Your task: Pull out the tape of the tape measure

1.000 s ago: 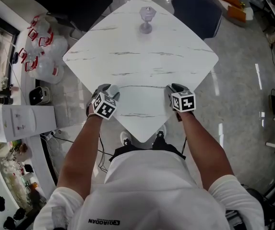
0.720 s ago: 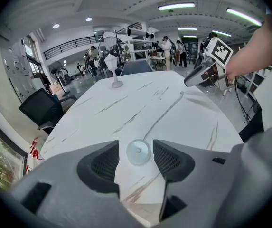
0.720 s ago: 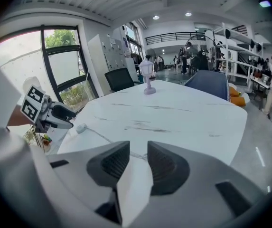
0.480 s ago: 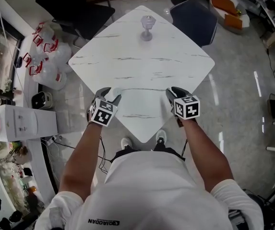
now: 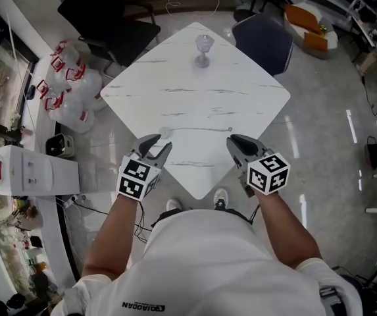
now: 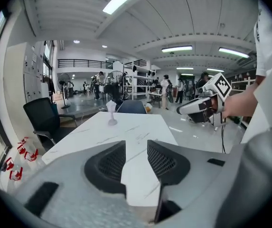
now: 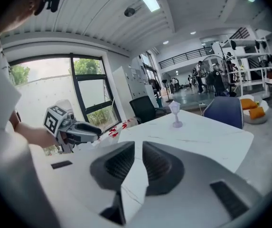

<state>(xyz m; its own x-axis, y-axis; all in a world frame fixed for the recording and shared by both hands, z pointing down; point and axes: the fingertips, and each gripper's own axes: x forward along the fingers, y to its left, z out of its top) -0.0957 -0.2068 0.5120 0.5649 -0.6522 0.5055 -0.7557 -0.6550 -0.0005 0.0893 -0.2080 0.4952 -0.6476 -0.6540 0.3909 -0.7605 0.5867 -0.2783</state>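
The person wears a white short-sleeved shirt point(image 5: 208, 262) with a short line of black lettering point(image 5: 143, 304) low on it, and white shoes point(image 5: 173, 205). The left gripper point(image 5: 160, 143) and the right gripper point(image 5: 235, 142) have smooth grey shells and black mesh-textured pads point(image 6: 112, 163). Each carries a white cube point(image 5: 269, 172) printed with black square markers. A thin dark cable point(image 5: 139, 219) hangs from each.
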